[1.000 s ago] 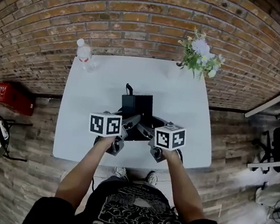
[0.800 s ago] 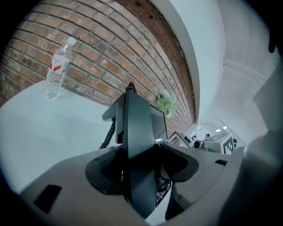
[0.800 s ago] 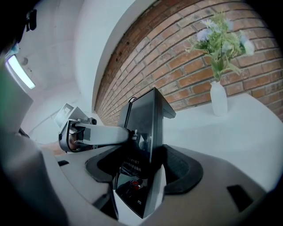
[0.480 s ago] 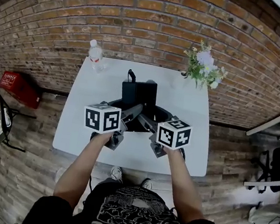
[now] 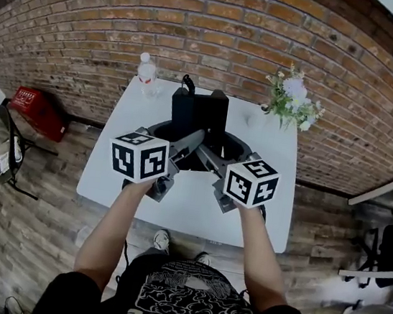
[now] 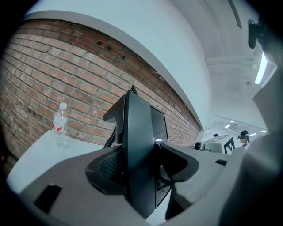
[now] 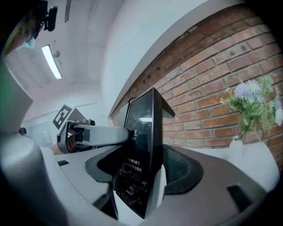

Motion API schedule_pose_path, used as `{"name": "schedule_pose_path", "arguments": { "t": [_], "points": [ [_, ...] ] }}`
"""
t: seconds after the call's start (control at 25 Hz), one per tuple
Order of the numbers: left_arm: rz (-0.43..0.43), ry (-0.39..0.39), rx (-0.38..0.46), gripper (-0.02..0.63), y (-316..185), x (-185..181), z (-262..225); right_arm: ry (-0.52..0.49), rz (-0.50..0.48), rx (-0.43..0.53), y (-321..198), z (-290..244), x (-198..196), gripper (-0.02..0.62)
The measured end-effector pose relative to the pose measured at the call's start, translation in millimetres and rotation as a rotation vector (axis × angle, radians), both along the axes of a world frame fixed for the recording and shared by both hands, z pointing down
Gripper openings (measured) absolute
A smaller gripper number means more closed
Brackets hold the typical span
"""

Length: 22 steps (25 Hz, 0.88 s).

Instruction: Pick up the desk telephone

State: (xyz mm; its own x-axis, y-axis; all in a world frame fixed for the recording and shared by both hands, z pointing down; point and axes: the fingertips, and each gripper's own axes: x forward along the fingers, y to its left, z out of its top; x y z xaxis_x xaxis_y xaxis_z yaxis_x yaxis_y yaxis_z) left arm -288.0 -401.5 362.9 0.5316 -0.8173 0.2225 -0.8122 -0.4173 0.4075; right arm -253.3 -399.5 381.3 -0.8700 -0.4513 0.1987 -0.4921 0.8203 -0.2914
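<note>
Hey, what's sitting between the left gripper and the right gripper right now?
The desk telephone. The left gripper and the right gripper each clamp one side of it, with nothing else between them. The head view shows this best.

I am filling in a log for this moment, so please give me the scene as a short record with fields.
left gripper: shut on the left side of the desk telephone
right gripper: shut on the telephone's right side
desk telephone: black, held between both grippers, appears raised off the table
table: white, against a brick wall
water bottle: upright, far left corner of the table
flowers: far right corner of the table
red box: on the floor, left of the table
</note>
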Motion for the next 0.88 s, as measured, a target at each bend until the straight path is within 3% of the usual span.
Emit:
{"name": "schedule_pose_path", "arguments": {
  "t": [0.4, 0.88],
  "points": [
    [-0.044, -0.032, 0.103, 0.252, 17, -1, -45, -0.041, -0.031, 0.105, 14, -43, -2, 0.284],
    [-0.049, -0.048, 0.122, 0.252, 25, 1, -50, -0.050, -0.038, 0.121, 21, -48, 0, 0.284]
  ]
}}
